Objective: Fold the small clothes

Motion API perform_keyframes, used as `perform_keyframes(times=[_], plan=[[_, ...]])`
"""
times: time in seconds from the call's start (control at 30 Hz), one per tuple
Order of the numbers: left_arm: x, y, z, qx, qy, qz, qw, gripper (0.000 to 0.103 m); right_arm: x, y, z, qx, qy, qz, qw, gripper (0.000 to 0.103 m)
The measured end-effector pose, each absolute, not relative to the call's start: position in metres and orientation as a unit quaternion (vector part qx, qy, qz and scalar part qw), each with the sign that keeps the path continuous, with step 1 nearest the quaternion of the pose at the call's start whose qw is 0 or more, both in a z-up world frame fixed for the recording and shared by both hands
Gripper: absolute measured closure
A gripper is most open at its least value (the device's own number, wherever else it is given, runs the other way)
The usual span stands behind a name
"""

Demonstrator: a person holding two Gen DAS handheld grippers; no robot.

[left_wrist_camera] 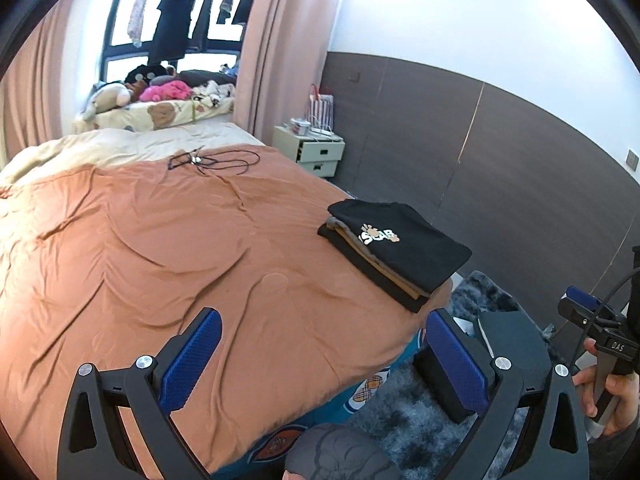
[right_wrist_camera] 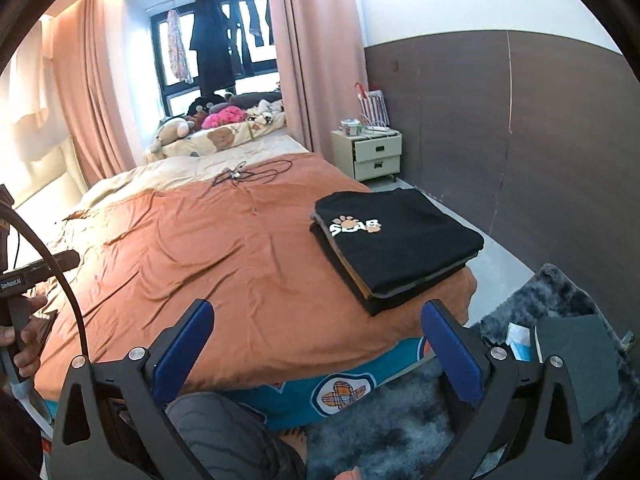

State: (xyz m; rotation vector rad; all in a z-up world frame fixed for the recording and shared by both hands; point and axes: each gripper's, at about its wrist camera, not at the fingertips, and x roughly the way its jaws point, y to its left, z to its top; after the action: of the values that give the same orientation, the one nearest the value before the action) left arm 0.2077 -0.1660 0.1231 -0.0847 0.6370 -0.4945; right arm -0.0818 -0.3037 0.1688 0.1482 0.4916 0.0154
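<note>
Both my left gripper [left_wrist_camera: 322, 344] and right gripper [right_wrist_camera: 318, 338] gape empty above the bed [right_wrist_camera: 200, 272]; folded clothes stack [right_wrist_camera: 396, 240] sits at its corner, lower layers mostly hidden.

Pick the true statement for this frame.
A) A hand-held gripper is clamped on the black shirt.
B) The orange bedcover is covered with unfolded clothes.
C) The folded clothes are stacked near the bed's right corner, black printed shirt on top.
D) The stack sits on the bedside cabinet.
C: the neat stack of folded clothes, black printed shirt uppermost, rests on the orange bedcover by its right corner; both hand-held grippers are open and apart from it.
</note>
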Motion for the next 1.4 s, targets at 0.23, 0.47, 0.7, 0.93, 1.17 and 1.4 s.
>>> perform_keyframes(times=[0.23,0.47,0.7,0.93,1.17,1.4], plan=[[0.166,-0.151,0.127,-0.036,0.289,-0.225,0.930,0.000,-0.115,-0.288,0.167,0.064,0.232,0.024,0.970,0.000],[0.124,-0.132,0.127,-0.018,0.266,-0.197,0.943,0.000,-0.139,-0.276,0.161,0.060,0.213,0.035,0.974,0.000],[0.091,-0.113,0.123,-0.008,0.244,-0.171,0.954,0.000,-0.158,-0.263,0.147,0.049,0.192,0.029,0.980,0.000],[0.058,-0.095,0.117,-0.006,0.232,-0.140,0.963,0.000,-0.173,-0.240,0.128,0.032,0.181,0.018,0.983,0.000],[0.040,-0.084,0.102,-0.007,0.232,-0.126,0.965,0.000,-0.179,-0.219,0.107,0.028,0.184,0.022,0.982,0.000],[0.024,-0.081,0.082,-0.017,0.225,-0.123,0.966,0.000,-0.189,-0.209,0.093,0.032,0.179,0.016,0.983,0.000]])
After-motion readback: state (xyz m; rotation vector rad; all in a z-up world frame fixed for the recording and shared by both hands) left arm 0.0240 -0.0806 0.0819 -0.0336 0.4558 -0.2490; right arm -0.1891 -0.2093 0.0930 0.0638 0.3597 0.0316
